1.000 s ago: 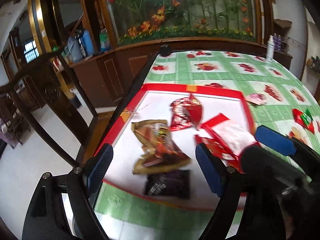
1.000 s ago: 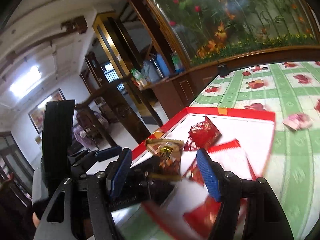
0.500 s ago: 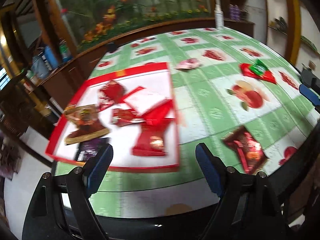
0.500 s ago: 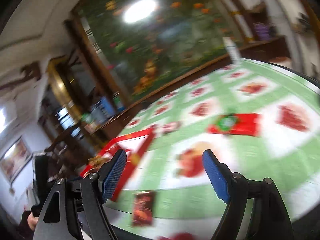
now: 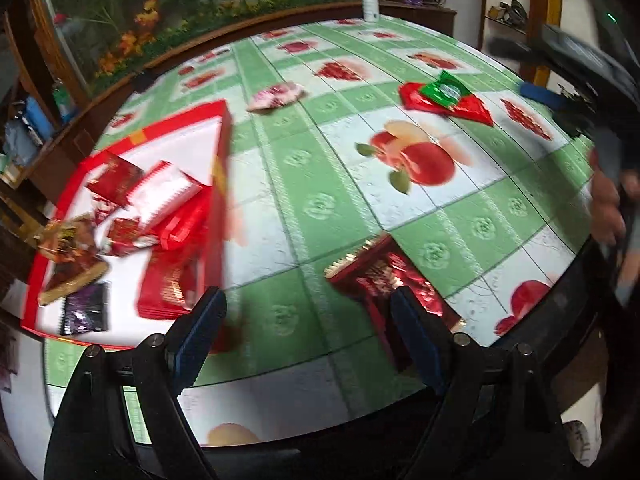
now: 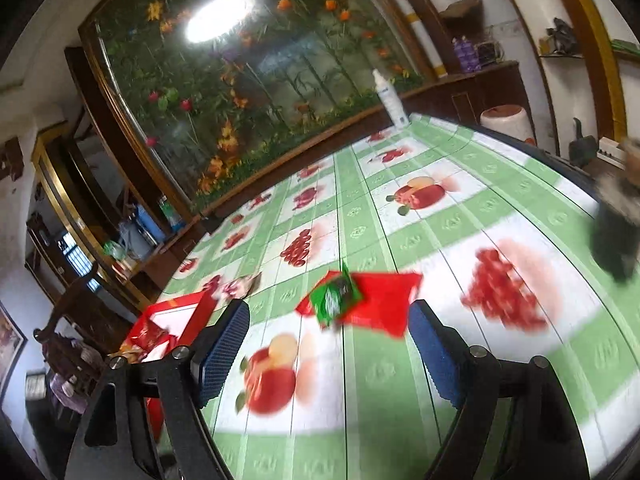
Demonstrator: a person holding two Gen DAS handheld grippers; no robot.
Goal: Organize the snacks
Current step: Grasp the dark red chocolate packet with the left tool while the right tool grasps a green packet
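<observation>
A red-rimmed white tray (image 5: 218, 216) at the table's left holds several snack packets. A dark red packet (image 5: 384, 276) lies on the cloth near the front edge, just ahead of my open, empty left gripper (image 5: 308, 328). A red and green packet (image 5: 444, 98) lies further right; it also shows in the right wrist view (image 6: 356, 304), just beyond my open, empty right gripper (image 6: 328, 344). A small pink packet (image 5: 276, 96) lies past the tray. The tray also shows at the left of the right wrist view (image 6: 192, 316). The right gripper shows at the far right of the left wrist view (image 5: 560, 104).
The round table (image 5: 332, 208) has a green and white fruit-print cloth. A white spray bottle (image 6: 390, 100) stands at its far edge by a wooden ledge and flower mural. Wooden chairs (image 6: 68, 344) stand to the left.
Both grippers swung right, away from the tray. The left now hangs over the dark red packet near the front edge; the right now faces the red and green packet.
</observation>
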